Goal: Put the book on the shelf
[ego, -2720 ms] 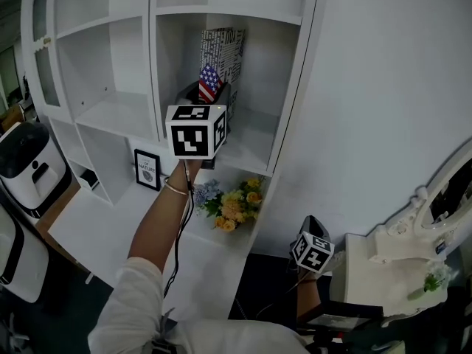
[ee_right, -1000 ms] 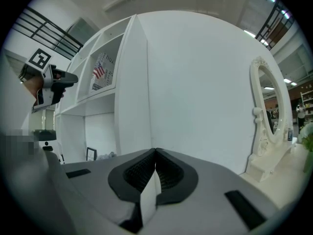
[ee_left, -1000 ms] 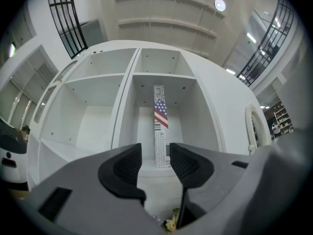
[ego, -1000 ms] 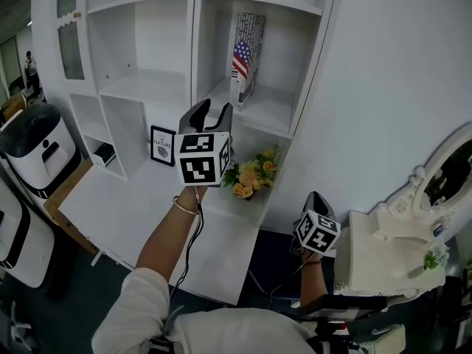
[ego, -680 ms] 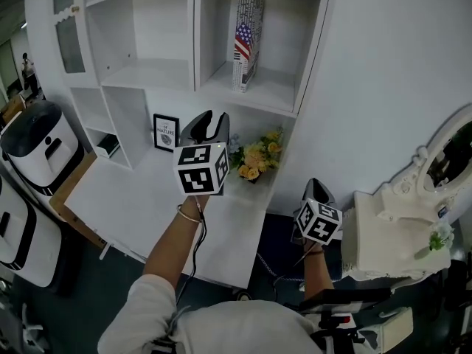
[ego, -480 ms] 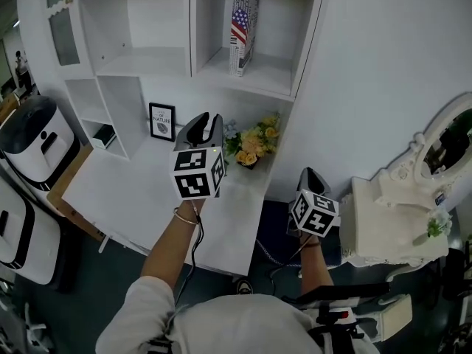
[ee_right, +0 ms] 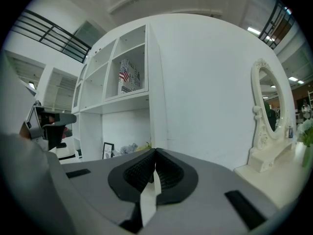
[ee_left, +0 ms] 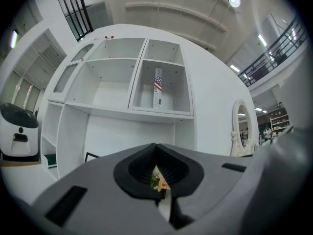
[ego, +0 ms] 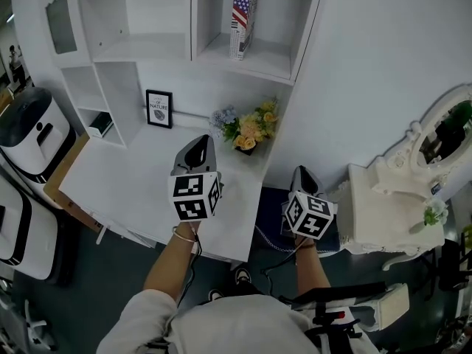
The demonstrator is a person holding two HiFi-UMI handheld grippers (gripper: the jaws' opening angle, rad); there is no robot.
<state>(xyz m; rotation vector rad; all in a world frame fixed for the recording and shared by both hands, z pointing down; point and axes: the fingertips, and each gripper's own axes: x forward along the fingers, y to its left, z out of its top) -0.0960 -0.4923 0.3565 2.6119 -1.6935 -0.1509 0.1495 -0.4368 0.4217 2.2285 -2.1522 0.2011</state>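
Left gripper [ego: 196,143] is hanging over the white desk [ego: 122,179]. I am reading its jaws as pressed together after just closing, with nothing between them. Right gripper [ego: 302,172] is sitting just past the desk's edge, and its jaws are likewise meeting on nothing. The book [ego: 243,17] is standing upright in the upper right compartment of the white shelf [ego: 269,56], well apart from both grippers. Its cover is showing dense black-and-white lettering with a stars-and-stripes flag panel. Below that compartment, a bunch of flowers [ego: 251,130] and a small framed picture [ego: 158,109] are resting on the desk.
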